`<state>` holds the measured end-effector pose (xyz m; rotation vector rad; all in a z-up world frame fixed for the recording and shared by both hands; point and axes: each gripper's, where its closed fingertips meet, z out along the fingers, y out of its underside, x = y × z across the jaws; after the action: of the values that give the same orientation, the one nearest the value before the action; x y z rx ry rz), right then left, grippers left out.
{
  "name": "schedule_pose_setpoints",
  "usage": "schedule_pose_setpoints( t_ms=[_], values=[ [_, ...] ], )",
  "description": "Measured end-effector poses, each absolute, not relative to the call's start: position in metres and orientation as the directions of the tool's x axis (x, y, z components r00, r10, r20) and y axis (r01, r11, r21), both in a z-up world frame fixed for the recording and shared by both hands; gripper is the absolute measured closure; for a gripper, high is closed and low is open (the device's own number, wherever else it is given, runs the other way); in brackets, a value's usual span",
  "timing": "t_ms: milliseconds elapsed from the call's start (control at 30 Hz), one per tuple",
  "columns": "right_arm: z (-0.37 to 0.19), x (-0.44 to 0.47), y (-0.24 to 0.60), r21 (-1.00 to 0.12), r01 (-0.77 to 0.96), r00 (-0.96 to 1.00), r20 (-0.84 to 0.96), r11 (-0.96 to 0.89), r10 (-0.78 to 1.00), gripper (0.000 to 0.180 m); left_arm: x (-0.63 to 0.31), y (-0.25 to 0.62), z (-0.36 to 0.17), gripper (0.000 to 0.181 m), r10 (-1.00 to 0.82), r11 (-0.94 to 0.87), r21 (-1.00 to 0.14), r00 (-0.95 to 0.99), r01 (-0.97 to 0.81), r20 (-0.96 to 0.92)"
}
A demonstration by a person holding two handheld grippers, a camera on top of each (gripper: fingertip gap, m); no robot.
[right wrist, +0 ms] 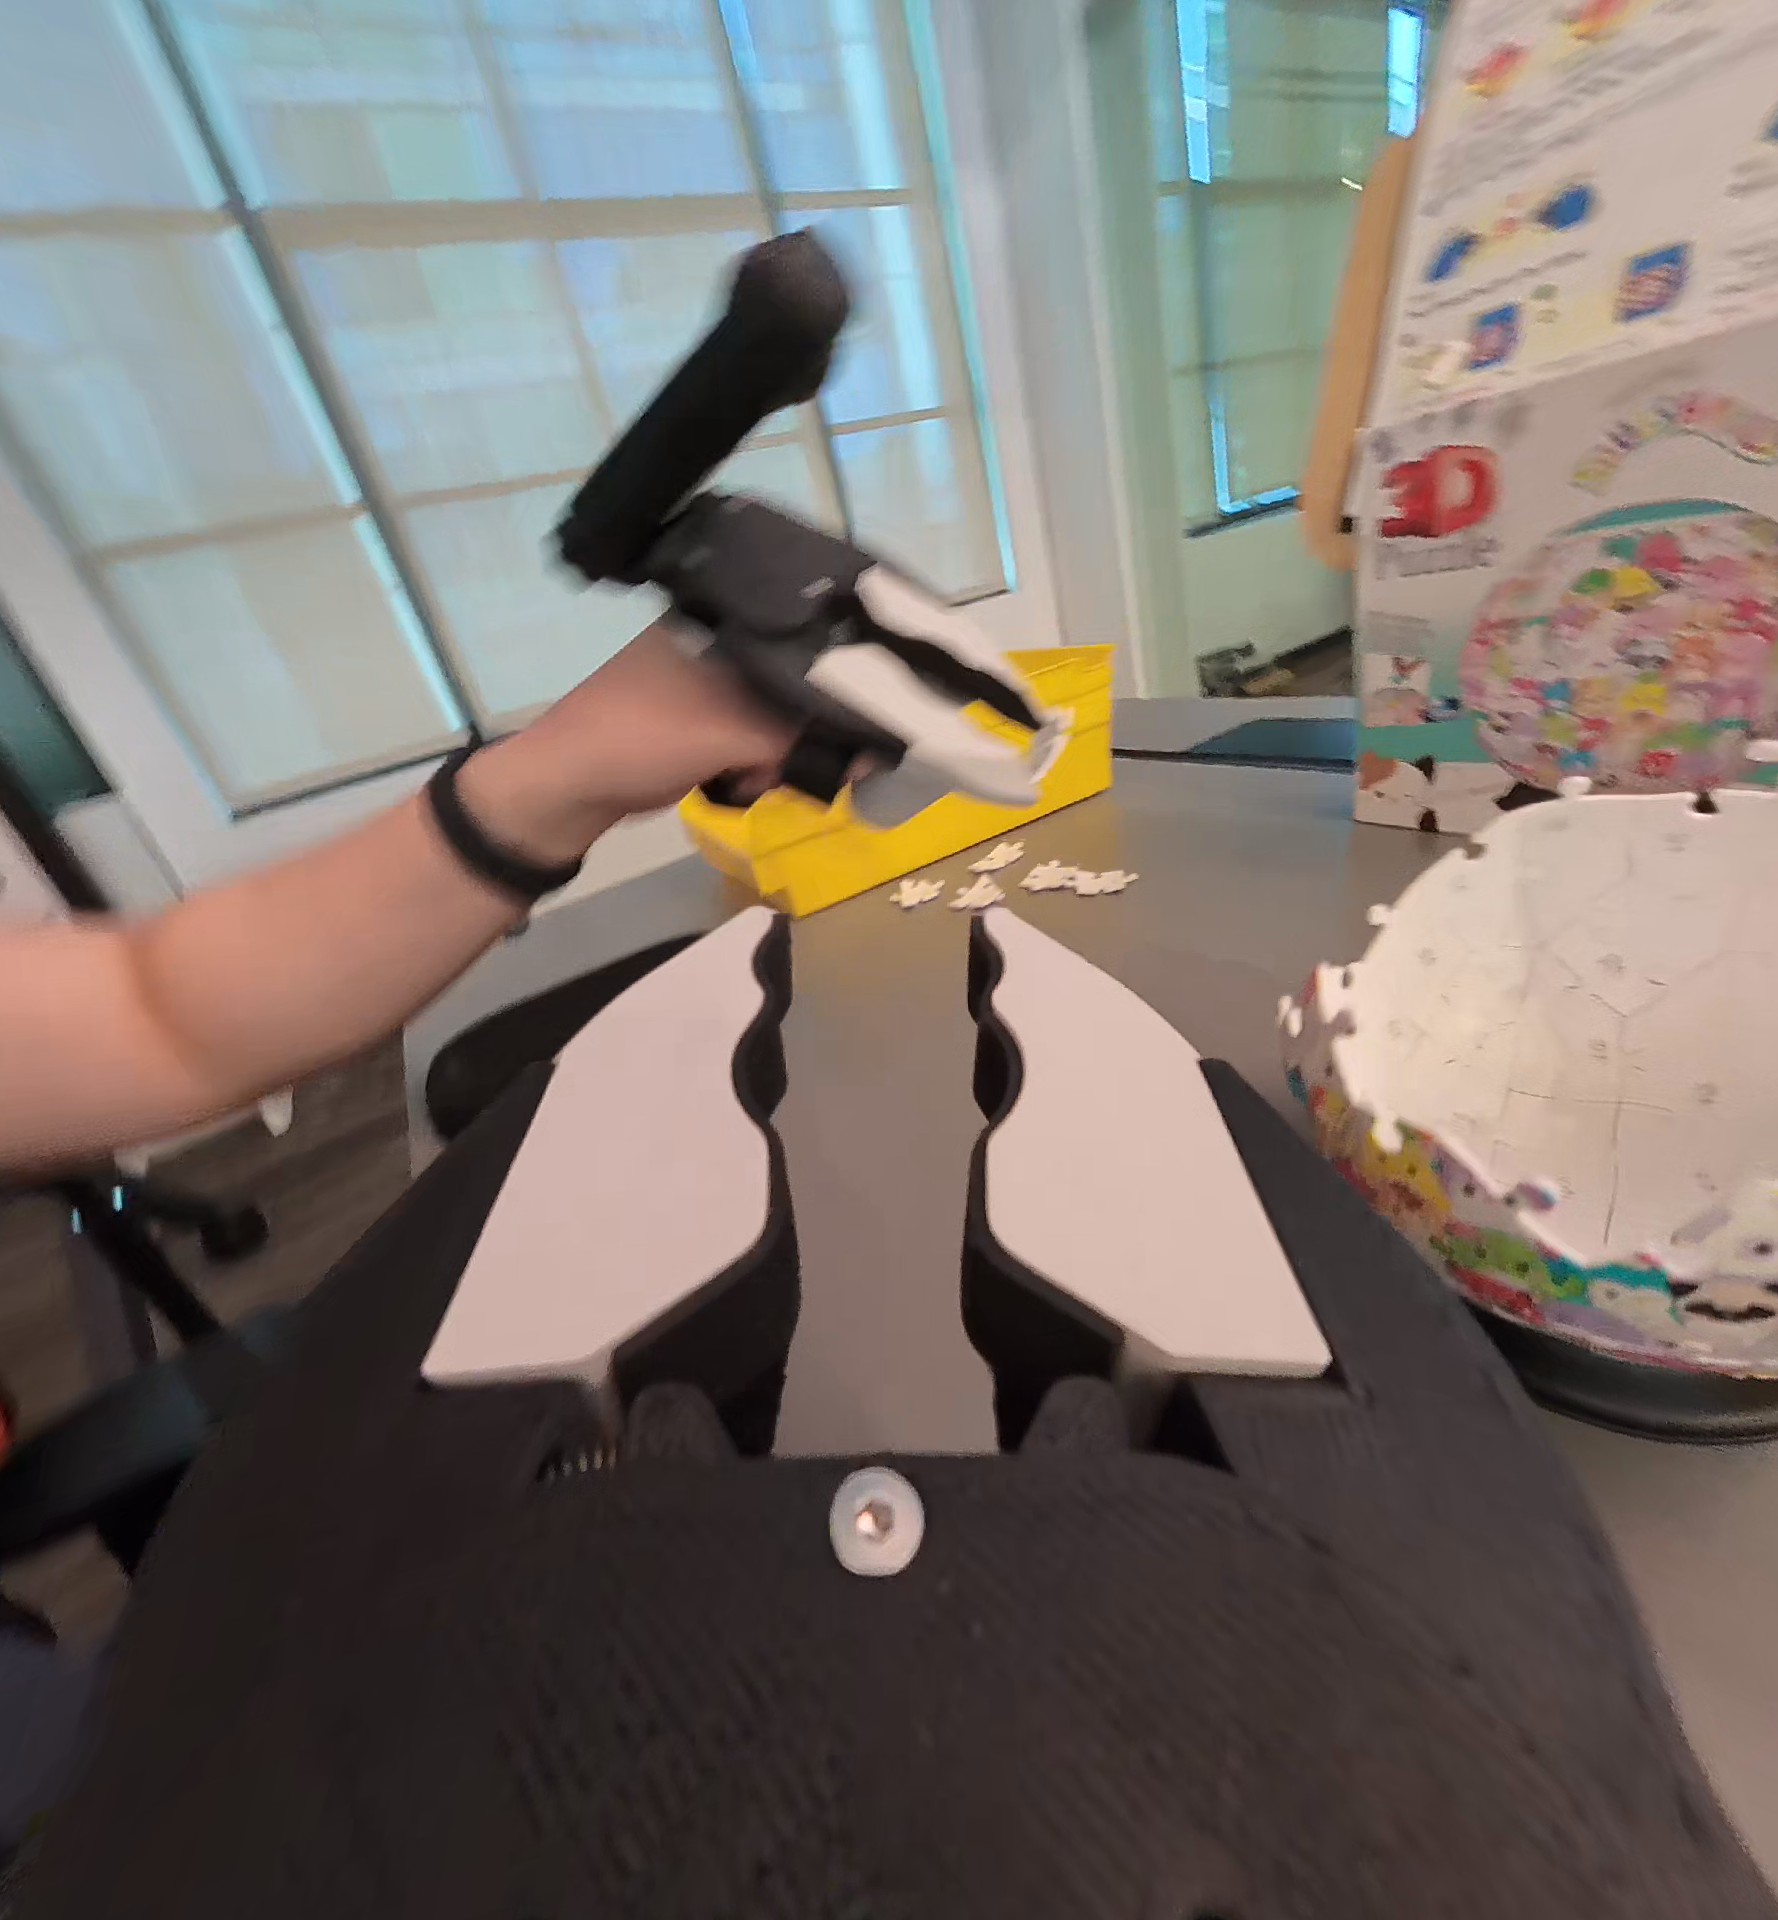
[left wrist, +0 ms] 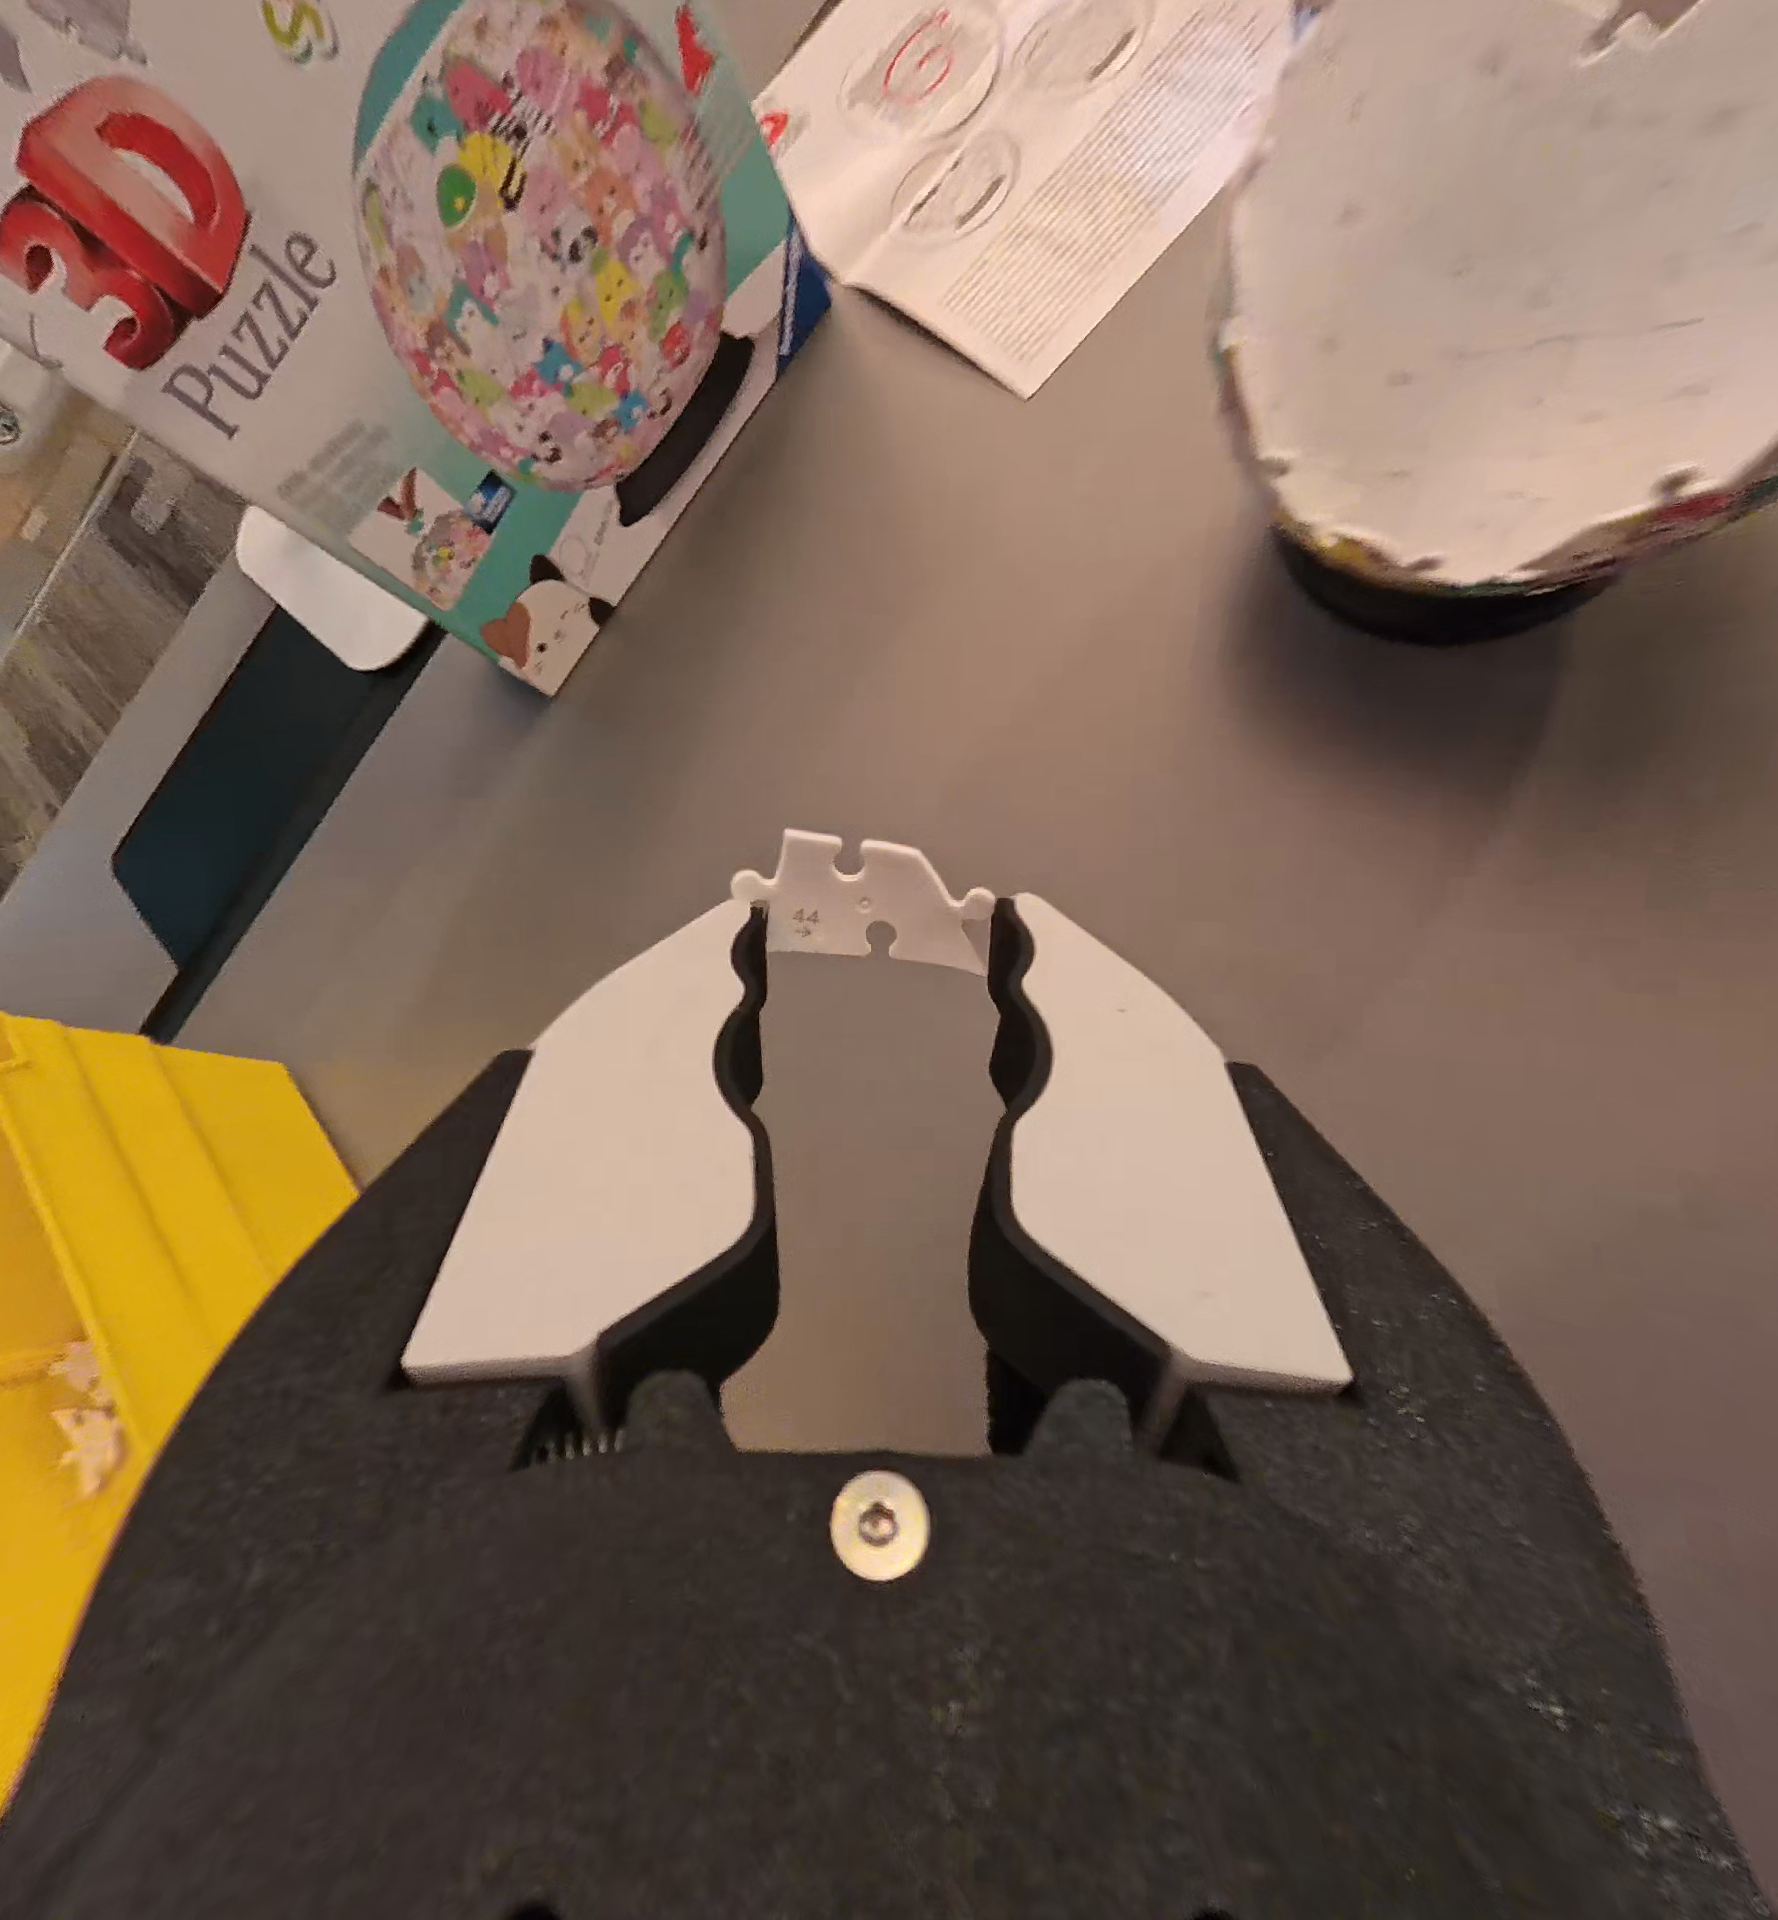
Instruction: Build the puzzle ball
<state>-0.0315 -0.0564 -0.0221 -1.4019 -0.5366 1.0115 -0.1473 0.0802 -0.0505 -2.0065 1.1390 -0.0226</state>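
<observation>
Grey table | puzzle piece pinched at left jaws' tips | right jaws parted, bare

Matt grey table, glossy box

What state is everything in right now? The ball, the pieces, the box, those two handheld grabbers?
Left tool: shut on a white puzzle piece, held above the table.
Right tool: open, empty.
Puzzle ball: half built, open at the top, sitting on a dark stand.
Loose pieces: lying on the table beside the bin.
Yellow bin: open.
Puzzle box: standing upright.
Instruction sheet: unfolded, flat.
</observation>
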Motion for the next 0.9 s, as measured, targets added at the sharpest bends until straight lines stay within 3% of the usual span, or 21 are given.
schedule_pose_setpoints(
  t_ms=[267, 467, 700, 900],
  values=[
    [0.010, -0.054, -0.033, -0.947, -0.217, 0.560, -0.321, -0.239, 0.764, 0.156, -0.128, 0.033, -0.040, 0.140, -0.721, -0.188, -0.728, 0.596, -0.660, -0.354],
    [0.001, -0.083, -0.028, -0.946, -0.091, 0.598, -0.301, -0.310, 0.743, 0.157, -0.117, 0.000, -0.028, 0.140, -0.717, -0.130, -0.789, 0.606, -0.601, -0.344],
    [-0.012, -0.102, -0.022, -0.922, -0.059, 0.574, -0.345, -0.383, 0.742, 0.158, -0.104, -0.024, -0.026, 0.140, -0.737, -0.068, -0.788, 0.563, -0.611, -0.373],
    [-0.029, -0.108, -0.036, -0.895, -0.023, 0.505, -0.395, -0.445, 0.768, 0.177, -0.101, -0.043, -0.035, 0.141, -0.755, -0.007, -0.777, 0.513, -0.629, -0.408]
  ],
)
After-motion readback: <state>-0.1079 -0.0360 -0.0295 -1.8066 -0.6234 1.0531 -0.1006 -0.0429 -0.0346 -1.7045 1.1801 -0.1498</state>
